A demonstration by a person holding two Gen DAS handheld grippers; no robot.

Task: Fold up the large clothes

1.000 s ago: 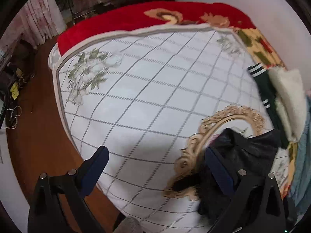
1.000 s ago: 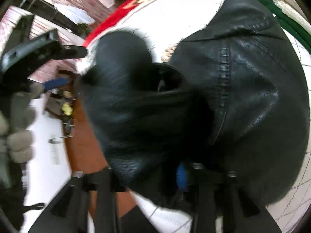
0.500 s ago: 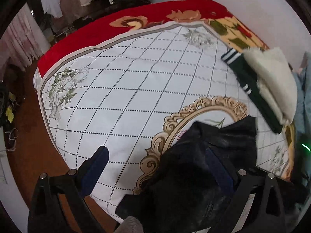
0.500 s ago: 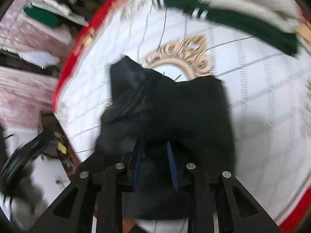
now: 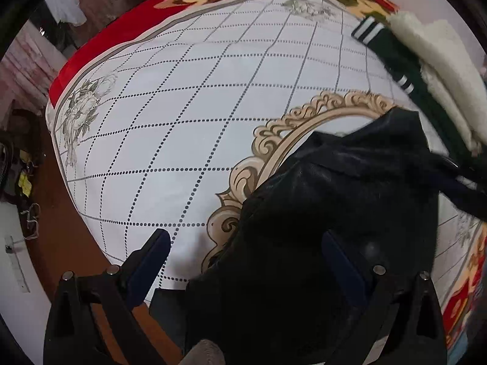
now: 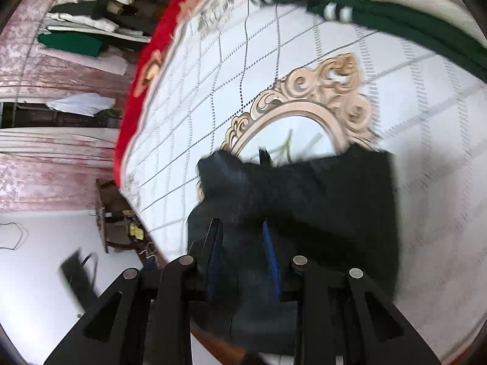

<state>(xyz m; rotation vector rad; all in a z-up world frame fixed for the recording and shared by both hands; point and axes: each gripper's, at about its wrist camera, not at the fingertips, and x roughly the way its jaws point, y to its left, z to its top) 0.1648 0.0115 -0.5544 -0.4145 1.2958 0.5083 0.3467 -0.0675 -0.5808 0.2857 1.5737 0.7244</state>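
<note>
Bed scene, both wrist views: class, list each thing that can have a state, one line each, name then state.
Black leather jacket: crumpled in a heap on the bed, not folded.
Left claw: open, fingers spread wide above the jacket's edge.
Right claw: shut on the jacket, having just narrowed.
Green striped garment: folded, lying at the bed's far side.
Cream fleece garment: folded, resting on the green one.
Bedspread: spread flat.

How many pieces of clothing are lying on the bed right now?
3. The black leather jacket lies near the front edge, over the gold oval print. The green striped garment and cream fleece lie together at the far right. More may lie outside the view.
</note>
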